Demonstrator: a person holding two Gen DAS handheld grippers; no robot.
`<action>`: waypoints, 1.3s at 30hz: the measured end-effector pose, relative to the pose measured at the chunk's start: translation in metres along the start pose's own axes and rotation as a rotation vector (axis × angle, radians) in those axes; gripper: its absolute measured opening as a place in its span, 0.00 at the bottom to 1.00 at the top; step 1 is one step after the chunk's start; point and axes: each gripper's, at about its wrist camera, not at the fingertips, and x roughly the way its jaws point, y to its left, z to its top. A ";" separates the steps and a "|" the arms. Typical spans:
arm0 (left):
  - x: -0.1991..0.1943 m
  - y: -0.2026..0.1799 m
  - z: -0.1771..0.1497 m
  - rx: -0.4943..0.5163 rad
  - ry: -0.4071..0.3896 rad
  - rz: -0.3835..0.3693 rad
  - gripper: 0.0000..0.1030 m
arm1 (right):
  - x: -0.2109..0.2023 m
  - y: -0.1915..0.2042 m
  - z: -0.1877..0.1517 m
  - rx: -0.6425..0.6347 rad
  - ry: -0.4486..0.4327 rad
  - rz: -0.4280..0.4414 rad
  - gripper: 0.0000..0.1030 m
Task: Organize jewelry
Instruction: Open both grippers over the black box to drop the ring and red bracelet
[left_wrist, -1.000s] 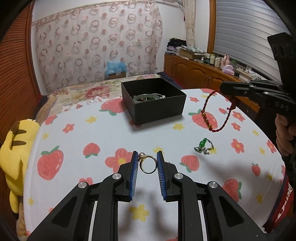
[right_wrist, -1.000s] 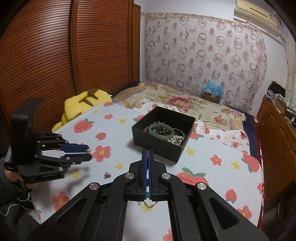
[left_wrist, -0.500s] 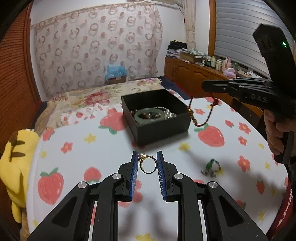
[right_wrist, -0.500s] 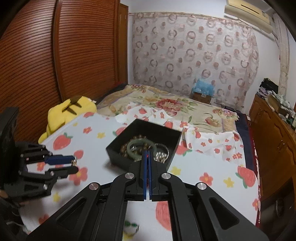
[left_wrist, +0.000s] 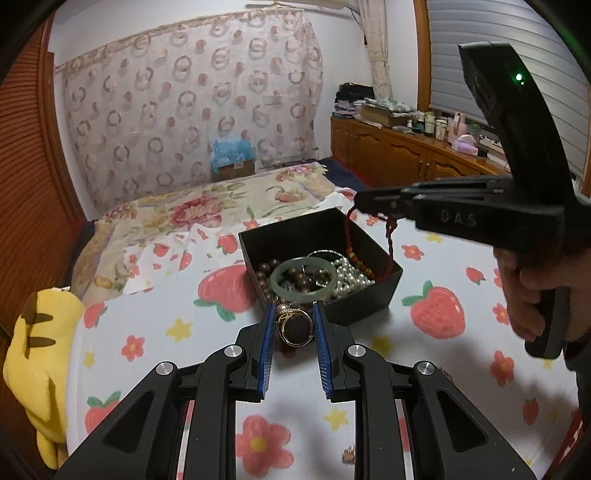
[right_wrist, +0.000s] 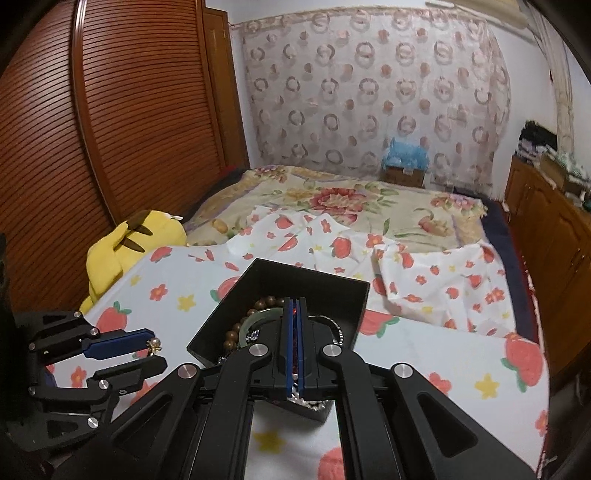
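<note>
The right gripper (right_wrist: 294, 345), clamped on a red braided cord bracelet (left_wrist: 388, 230), hung over the black square jewelry box (left_wrist: 373, 295); lowering before release seemed wise. The left gripper (left_wrist: 294, 325) pinched a gold ring (left_wrist: 294, 328) just short of the box.

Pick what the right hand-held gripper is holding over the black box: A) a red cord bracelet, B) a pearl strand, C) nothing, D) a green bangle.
A: in the left wrist view the red cord bracelet hangs from the closed tips of the right hand-held gripper into the black box, while the green bangle and the pearl strand lie inside it.
</note>
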 end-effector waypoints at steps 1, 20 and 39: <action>0.002 -0.001 0.003 0.002 0.000 0.001 0.18 | 0.003 0.000 0.000 0.004 0.003 0.000 0.04; 0.047 -0.009 0.032 0.003 0.028 0.010 0.18 | -0.024 -0.030 -0.041 0.000 0.014 -0.044 0.14; 0.061 -0.005 0.034 -0.019 0.018 0.009 0.53 | -0.037 -0.028 -0.085 -0.020 0.042 -0.031 0.14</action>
